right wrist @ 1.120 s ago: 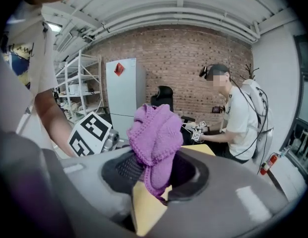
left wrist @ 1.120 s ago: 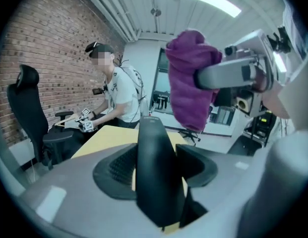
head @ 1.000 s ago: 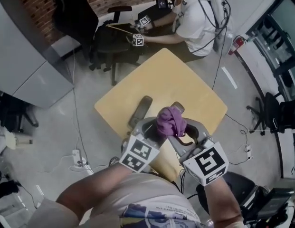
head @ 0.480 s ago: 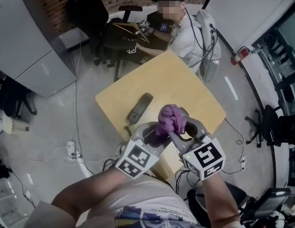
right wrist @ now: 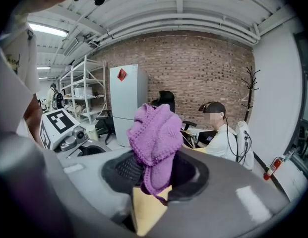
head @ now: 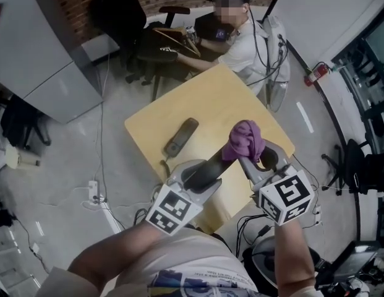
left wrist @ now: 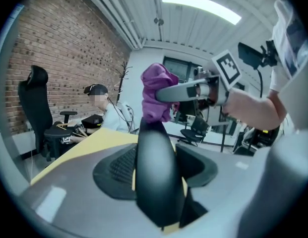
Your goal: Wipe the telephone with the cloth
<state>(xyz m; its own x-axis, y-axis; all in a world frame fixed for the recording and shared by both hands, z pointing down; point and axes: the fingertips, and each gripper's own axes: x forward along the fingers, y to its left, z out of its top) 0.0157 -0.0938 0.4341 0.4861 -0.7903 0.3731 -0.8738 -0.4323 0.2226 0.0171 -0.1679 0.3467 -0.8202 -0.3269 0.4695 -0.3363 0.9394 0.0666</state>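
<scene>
My left gripper [head: 203, 171] is shut on a black telephone handset [head: 206, 171], held above the near edge of the yellow table [head: 235, 98]. In the left gripper view the handset [left wrist: 154, 157] stands up between the jaws of the left gripper [left wrist: 156, 185]. My right gripper [head: 255, 158] is shut on a bunched purple cloth [head: 244, 140], a little right of the handset and apart from it. The cloth [right wrist: 156, 138] fills the jaws of the right gripper [right wrist: 153, 180], and the cloth [left wrist: 156, 95] also shows beyond the handset's tip. A grey phone part [head: 181, 137] lies on the table.
A seated person [head: 238, 39] works at the table's far corner, next to a black office chair [head: 157, 45]. A grey cabinet [head: 46, 60] stands at the left. Cables and a power strip [head: 93, 190] lie on the floor by the table's left side.
The right gripper has carried the purple cloth to the right and up, off the handset in the left gripper. The left gripper has stayed roughly where it was.
</scene>
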